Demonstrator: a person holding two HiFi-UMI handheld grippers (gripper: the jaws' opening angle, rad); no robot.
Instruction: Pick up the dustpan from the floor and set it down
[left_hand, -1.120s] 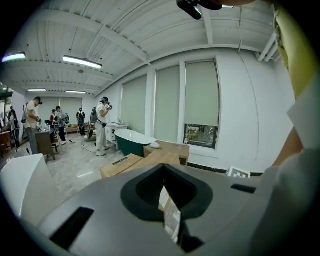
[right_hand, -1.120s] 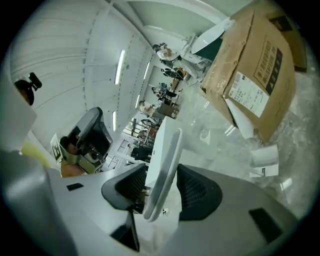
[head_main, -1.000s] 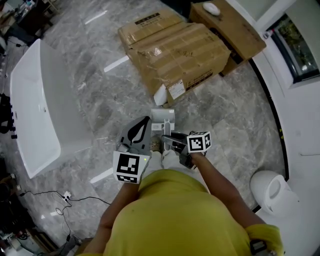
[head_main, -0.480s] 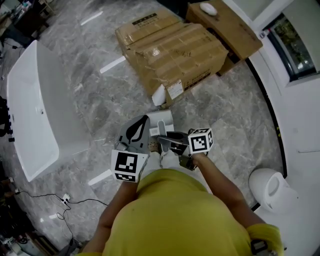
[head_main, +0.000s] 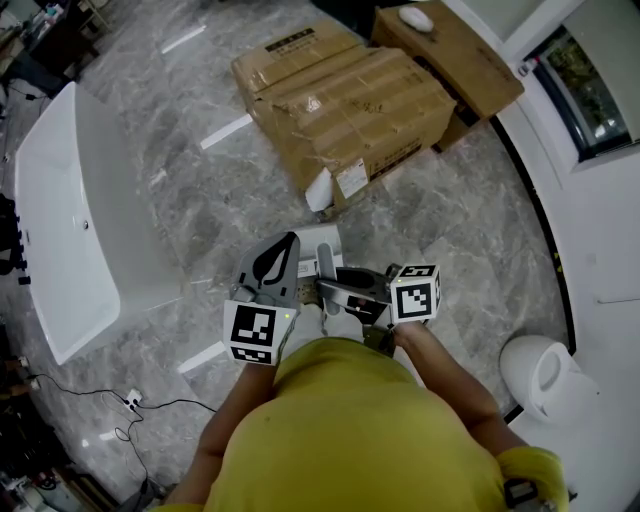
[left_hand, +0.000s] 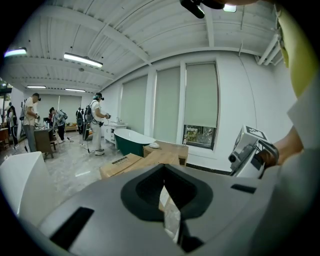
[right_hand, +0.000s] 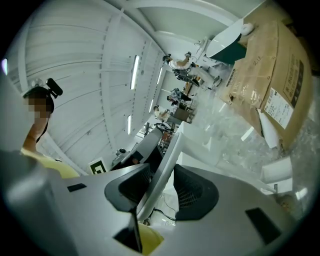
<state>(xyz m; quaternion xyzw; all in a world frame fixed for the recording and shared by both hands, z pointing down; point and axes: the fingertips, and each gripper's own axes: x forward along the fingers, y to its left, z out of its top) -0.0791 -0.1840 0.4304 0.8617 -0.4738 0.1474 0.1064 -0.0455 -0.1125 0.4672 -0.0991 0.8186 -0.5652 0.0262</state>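
Marble floor (head_main: 190, 190) below. Right claw (right_hand: 161, 172), jaws just eased wider, clamps the pale grey dustpan (head_main: 320, 240) by its slim handle, pan beyond its tips. Left claw (left_hand: 167, 200) closed, empty.

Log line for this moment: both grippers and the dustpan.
left gripper: shut, empty | right gripper: shut on dustpan handle | dustpan: pan end toward cardboard boxes
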